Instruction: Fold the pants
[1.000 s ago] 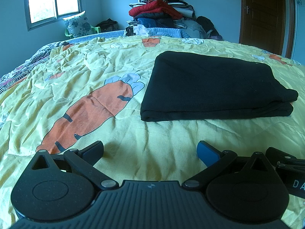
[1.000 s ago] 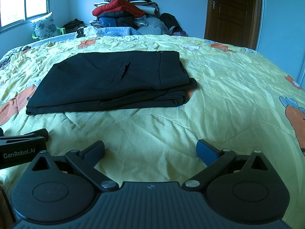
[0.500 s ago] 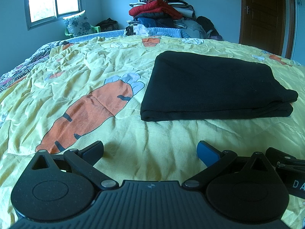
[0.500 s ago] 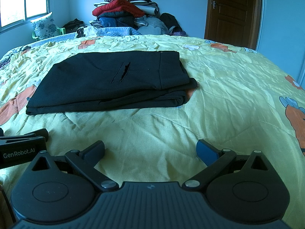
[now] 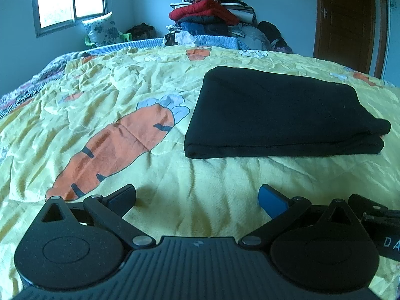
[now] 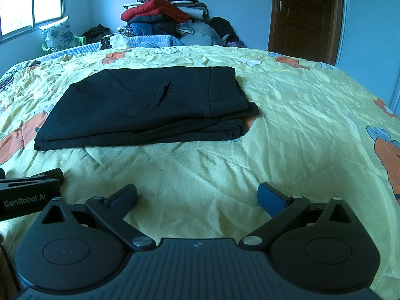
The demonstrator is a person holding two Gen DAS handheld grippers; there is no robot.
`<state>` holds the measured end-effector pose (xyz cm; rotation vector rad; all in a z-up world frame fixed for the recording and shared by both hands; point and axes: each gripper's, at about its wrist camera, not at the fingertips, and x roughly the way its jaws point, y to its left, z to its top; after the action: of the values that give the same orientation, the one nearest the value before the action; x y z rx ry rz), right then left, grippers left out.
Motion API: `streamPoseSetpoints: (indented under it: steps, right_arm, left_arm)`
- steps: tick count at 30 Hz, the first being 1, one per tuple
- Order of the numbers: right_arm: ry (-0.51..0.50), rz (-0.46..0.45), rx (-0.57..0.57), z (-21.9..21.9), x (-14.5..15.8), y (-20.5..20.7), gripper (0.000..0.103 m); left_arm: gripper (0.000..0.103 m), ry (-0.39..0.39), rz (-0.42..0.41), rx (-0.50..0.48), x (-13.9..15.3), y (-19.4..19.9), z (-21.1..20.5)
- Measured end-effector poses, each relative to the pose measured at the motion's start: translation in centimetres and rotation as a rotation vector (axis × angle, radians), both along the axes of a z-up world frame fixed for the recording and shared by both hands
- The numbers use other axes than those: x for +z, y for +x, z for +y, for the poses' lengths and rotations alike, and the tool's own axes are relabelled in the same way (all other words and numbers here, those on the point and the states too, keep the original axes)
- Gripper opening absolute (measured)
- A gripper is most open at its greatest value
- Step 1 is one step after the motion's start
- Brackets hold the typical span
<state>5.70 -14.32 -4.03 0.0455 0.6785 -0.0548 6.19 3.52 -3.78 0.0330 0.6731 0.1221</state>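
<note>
Black pants [image 5: 280, 115] lie folded into a flat rectangle on the yellow carrot-print bedspread [image 5: 150, 175]; in the right wrist view the pants [image 6: 150, 105] show a back pocket slit and the waistband at the right end. My left gripper [image 5: 197, 198] is open and empty, low over the bedspread, well short of the pants' near edge. My right gripper [image 6: 197, 197] is open and empty too, beside the left one, whose side shows at the left edge [image 6: 27, 197]. Neither gripper touches the pants.
A tall pile of clothes and quilts [image 5: 212, 20] stands past the far end of the bed. A window [image 5: 70, 0] is at the back left, a brown door [image 6: 305, 15] at the back right. A floral pillow [image 5: 101, 32] sits on a green chair.
</note>
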Motion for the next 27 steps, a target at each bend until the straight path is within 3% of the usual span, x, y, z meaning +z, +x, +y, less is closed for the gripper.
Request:
streamPoseSetpoints:
  steps: [3, 5, 8, 12, 14, 19, 27]
  right_arm:
    - [-0.002, 0.002, -0.004, 0.0, 0.0, 0.1, 0.103]
    - [0.006, 0.005, 0.005, -0.3, 0.2, -0.1, 0.103]
    - [0.043, -0.057, -0.013, -1.3, 1.3, -1.0, 0.103]
    - [-0.01, -0.158, 0.022, -1.1, 3.9, -2.0, 0.103]
    - [-0.03, -0.138, 0.043, -0.8, 4.5, -1.6, 0.103]
    - [0.008, -0.099, 0.025, -0.9, 4.1, -1.5, 0.103]
    - [0.002, -0.076, 0.035, -0.4, 3.7, -1.8, 0.103]
  left_arm:
    - [0.103, -0.052, 0.015, -0.003, 0.0, 0.2, 0.6]
    - [0.103, -0.044, 0.028, -0.037, 0.3, 0.3, 0.7]
    - [0.102, -0.018, -0.01, -0.027, 1.0, -0.4, 0.8]
    - [0.102, -0.038, -0.045, -0.042, 2.6, -0.8, 0.9]
    - [0.102, -0.046, -0.051, -0.06, 3.1, -0.8, 0.8]
    - [0.102, 0.049, -0.068, -0.085, 3.6, -1.0, -0.2]
    - [0.103, 0.076, -0.064, -0.081, 3.8, -0.9, -0.3]
